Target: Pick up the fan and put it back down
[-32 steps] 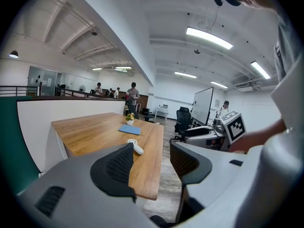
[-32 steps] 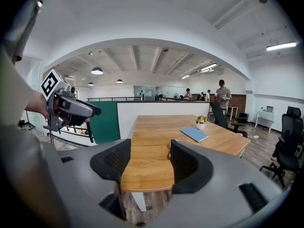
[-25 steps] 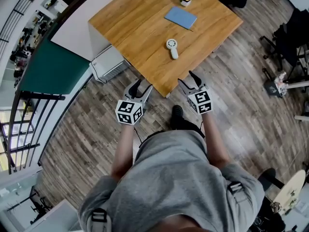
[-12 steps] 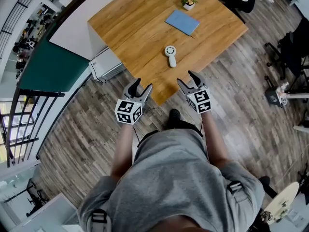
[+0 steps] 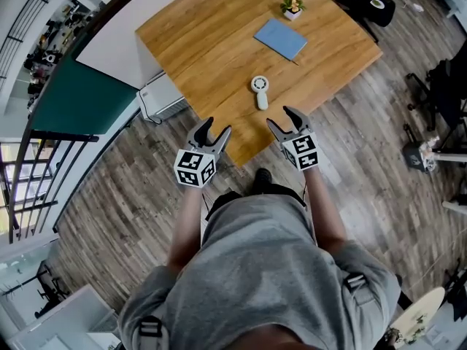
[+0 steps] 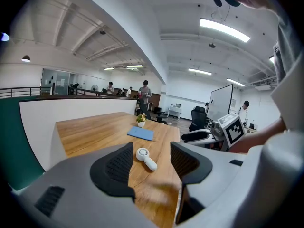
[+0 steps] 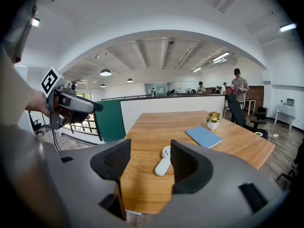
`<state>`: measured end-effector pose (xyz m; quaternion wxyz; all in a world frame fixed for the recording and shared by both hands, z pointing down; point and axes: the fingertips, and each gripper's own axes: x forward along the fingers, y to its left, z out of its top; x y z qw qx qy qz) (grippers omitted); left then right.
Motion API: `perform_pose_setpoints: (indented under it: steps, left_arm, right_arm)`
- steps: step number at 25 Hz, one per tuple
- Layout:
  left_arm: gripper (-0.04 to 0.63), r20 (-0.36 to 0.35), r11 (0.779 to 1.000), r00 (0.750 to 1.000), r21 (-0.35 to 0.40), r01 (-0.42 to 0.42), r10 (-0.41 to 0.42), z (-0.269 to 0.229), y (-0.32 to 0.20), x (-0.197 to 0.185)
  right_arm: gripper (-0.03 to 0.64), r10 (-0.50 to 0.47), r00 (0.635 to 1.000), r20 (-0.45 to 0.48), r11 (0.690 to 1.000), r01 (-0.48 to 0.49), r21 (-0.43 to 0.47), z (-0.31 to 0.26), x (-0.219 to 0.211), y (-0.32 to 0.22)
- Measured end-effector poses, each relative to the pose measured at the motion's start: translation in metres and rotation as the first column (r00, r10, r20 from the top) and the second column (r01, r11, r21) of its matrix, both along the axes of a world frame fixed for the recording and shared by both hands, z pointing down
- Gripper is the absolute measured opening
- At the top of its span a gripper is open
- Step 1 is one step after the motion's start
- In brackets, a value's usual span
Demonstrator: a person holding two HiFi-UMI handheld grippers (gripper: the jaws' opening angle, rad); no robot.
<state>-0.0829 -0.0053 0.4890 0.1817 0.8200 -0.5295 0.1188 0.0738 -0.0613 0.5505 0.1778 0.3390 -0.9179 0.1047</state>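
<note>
In the approach step, the left gripper (image 5: 217,126) and right gripper (image 5: 279,117) hover mid-frame, jaws apart and empty, just below the handheld fan (image 5: 260,90), whose handle likely needs straddling next.

Illumination is bright and even, supplied by ceiling strip lights (image 6: 223,30) and round ceiling lamps (image 7: 105,72). The strip lights clip to white. Shadows on the counter (image 5: 211,42) are faint and soft-edged. All three views show strong fisheye distortion; both gripper views end in black corners. The counter's near edge between the jaws of the left claw (image 6: 151,159) is smeared; distant areas stay sharp.
</note>
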Motion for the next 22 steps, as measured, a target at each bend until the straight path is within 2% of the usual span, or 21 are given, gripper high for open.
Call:
perform_pose_setpoints:
  steps: [10, 22]
  left_arm:
    - [0.249, -0.014, 1.0, 1.0, -0.006, -0.021, 0.021, 0.006, -0.025, -0.01]
    - [0.249, -0.047, 0.988, 0.987, -0.015, -0.157, 0.156, 0.013, -0.09, -0.036]
  right_arm:
    - [0.268, 0.013, 1.0, -0.017, 1.0, -0.014, -0.028, 0.016, -0.014, -0.02]
    - [0.27, 0.116, 0.991, -0.065, 0.992, -0.119, -0.049, 0.026, -0.041, -0.054]
